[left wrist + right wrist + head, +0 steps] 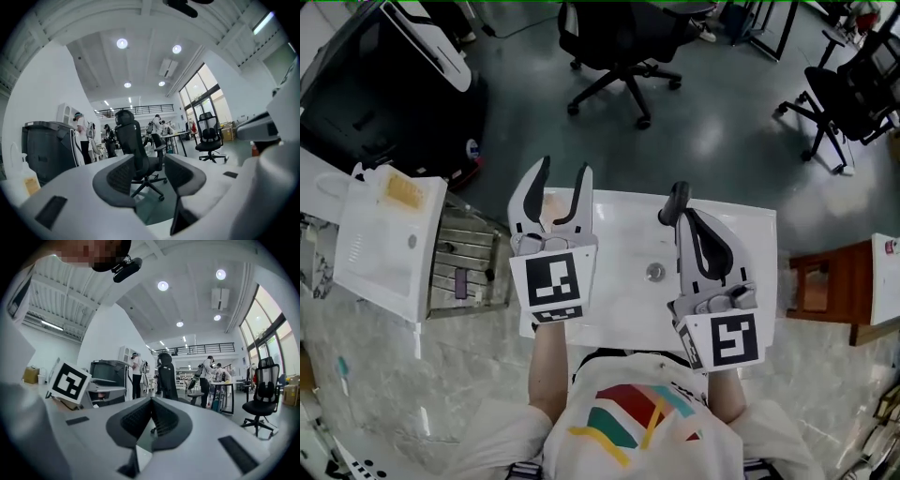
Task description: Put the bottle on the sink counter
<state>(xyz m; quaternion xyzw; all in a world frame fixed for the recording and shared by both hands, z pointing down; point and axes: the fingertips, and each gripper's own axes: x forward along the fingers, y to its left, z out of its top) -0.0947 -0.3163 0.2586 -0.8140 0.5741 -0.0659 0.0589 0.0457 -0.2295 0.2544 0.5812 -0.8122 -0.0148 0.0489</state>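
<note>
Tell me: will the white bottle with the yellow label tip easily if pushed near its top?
Probably yes: the white bottle looks tall and flat-sided, so a high push may tip it. Its smooth plastic sides could slip in a grip. How full it is cannot be seen, so its weight is uncertain.

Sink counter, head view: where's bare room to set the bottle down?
The sink counter looks bare. Free patches are the strip between the left gripper and right gripper, down to the drain, and the right end toward the wooden stool. It is crowded off its left edge, with the metal rack and white bottle.
</note>
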